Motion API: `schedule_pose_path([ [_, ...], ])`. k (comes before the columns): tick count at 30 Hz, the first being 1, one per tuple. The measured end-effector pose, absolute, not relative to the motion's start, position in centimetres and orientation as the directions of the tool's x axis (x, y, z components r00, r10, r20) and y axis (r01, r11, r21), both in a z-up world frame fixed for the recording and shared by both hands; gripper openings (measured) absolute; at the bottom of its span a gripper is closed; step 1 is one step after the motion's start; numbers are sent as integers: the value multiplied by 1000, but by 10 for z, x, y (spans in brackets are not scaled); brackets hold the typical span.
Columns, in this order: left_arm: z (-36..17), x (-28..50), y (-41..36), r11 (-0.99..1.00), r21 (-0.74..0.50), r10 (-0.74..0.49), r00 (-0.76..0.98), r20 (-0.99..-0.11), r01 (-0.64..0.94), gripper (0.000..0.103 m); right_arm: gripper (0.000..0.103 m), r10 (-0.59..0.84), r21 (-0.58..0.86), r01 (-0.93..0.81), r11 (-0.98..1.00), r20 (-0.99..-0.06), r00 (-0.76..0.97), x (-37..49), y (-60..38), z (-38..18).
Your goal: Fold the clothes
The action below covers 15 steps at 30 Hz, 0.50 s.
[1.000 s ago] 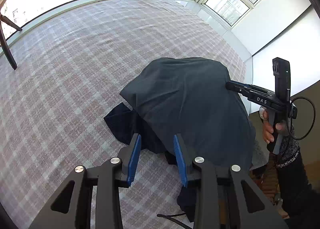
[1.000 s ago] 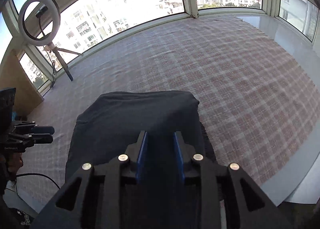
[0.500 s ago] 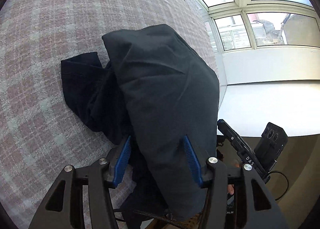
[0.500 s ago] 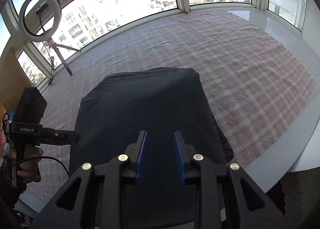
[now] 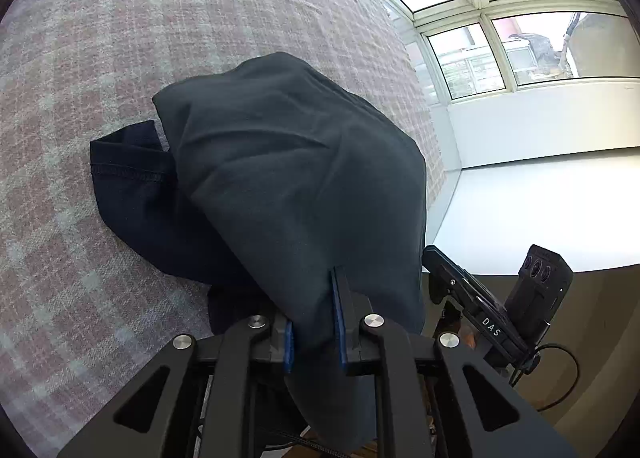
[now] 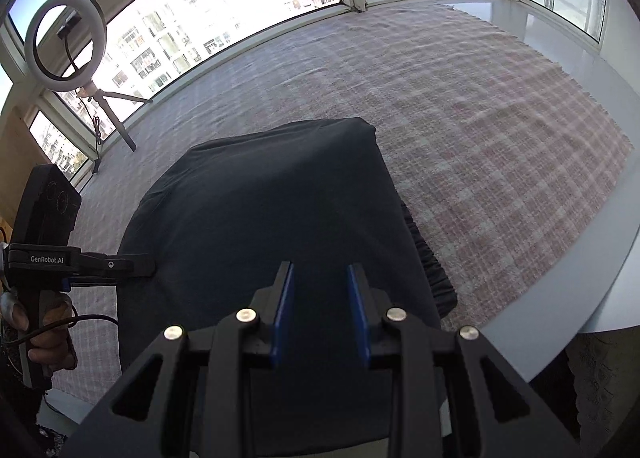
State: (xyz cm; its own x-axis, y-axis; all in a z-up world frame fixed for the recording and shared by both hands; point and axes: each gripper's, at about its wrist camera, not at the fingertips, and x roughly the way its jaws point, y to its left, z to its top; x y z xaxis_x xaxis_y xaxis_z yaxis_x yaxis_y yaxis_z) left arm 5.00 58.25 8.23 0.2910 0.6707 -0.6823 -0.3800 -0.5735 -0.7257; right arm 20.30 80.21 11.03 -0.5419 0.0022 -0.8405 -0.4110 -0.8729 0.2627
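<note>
A dark grey garment (image 5: 288, 162) lies in a raised, draped mound on the checked tablecloth (image 5: 100, 38). A darker navy part with a stitched hem (image 5: 128, 178) sticks out at its left. My left gripper (image 5: 314, 322) is shut on the near edge of the garment, with cloth bunched between the blue pads. My right gripper (image 6: 320, 314) holds the same garment (image 6: 260, 202) at its near right edge; cloth fills the narrow gap between its pads. The left gripper shows in the right wrist view (image 6: 132, 264) at the garment's left edge.
The pink and grey checked cloth (image 6: 480, 118) covers the table up to the windows. A ring light on a tripod (image 6: 66, 42) stands at the far left corner. The table's bare white edge (image 6: 580, 278) runs along the right.
My left gripper has come in to the garment's near edge and shut on it. My right gripper has stayed on the cloth, and the mound has been drawn closer.
</note>
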Motion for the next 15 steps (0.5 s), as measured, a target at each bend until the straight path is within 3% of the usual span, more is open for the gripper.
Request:
schedule_pose_path([
  [3,96,50,591,-574,-706,653,289,-700,-415,8,27,-16,291,-399,-870,-824,-566,221,786,122],
  [10,109,43,613,-585,-687,606,331,-723,-430,8,32,94,107,-316,-943,-823,-560,219,677,129],
  [11,112,43,616,-581,-688,603,336,-723,-435,8,34,110,80,-303,-950,-821,-560,219,661,130],
  [14,122,38,629,-567,-691,603,345,-719,-449,7,54,156,-3,-265,-964,-813,-561,219,615,134],
  [15,124,37,634,-557,-696,605,352,-714,-453,7,54,172,-30,-252,-967,-809,-562,218,599,135],
])
